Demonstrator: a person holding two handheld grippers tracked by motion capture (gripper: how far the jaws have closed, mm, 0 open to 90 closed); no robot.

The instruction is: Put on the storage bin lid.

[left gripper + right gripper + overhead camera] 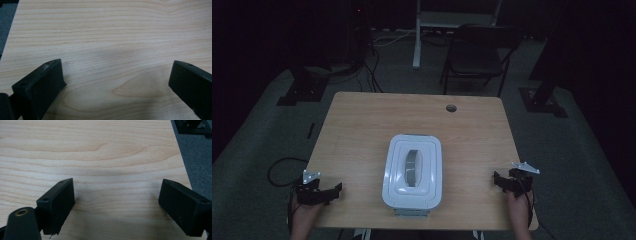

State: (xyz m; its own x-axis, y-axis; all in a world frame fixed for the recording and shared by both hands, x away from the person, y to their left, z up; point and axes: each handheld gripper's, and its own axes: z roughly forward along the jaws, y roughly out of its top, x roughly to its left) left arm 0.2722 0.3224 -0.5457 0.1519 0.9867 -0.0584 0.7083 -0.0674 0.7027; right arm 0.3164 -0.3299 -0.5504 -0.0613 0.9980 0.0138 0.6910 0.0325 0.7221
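Left gripper [333, 192] and right gripper [498, 180] spread wide, empty, flanking rounded white plastic box [413, 171], pale woodgrain table [357, 130].

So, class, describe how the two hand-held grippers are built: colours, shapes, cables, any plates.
The left gripper and right gripper are black, each with two blocky, flat-faced jaws showing small screw holes. A pale grey three-cornered plate tops each one. A dark cable loops from the left one. No sleeves are visible.
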